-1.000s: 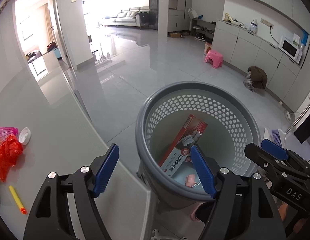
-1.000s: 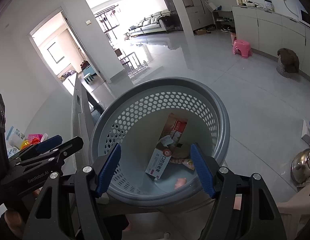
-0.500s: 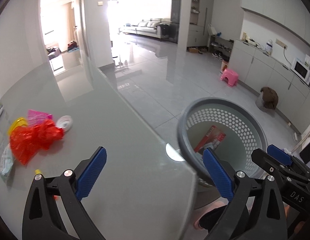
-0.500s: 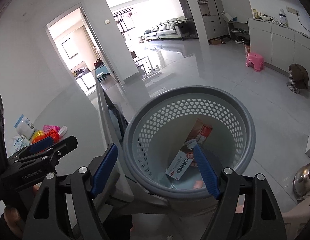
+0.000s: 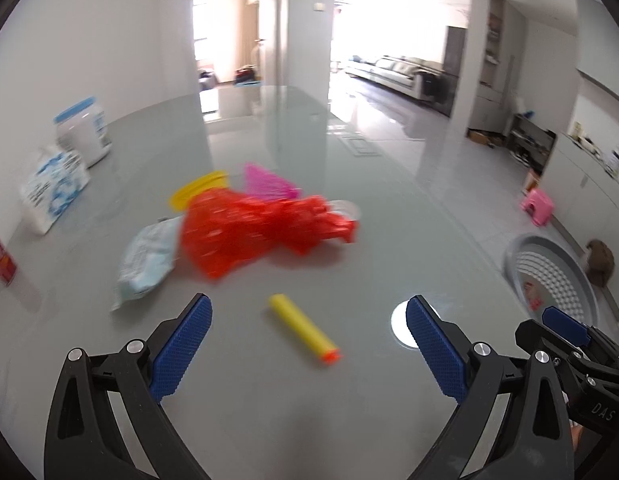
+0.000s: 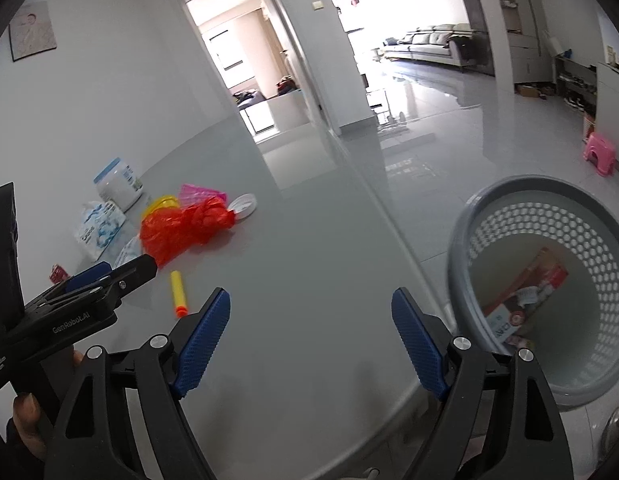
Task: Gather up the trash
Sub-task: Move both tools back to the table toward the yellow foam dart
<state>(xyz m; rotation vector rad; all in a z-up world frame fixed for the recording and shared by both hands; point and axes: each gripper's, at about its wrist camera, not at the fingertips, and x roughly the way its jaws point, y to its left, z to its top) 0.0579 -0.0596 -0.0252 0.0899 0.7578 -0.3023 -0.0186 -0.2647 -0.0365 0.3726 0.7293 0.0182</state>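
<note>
1. Left gripper (image 5: 307,342) hangs over the grey table (image 5: 269,400), jaws wide apart, holding nothing
2. Right gripper (image 6: 311,338) likewise spread and unloaded
3. Yellow foam dart (image 5: 303,330) lies between the left fingers; red plastic bag (image 5: 261,232) beyond
4. Perforated grey bin (image 6: 549,292) stands beside the table, red carton (image 6: 525,292) inside

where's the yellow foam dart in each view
Left wrist: the yellow foam dart lies low and central on the table, between the open jaws, orange tip pointing lower right.
Right wrist: it sits lower left on the table, left of the jaws, orange tip toward the camera.
Shared landmark: the red plastic bag lies just beyond the dart in both.
</note>
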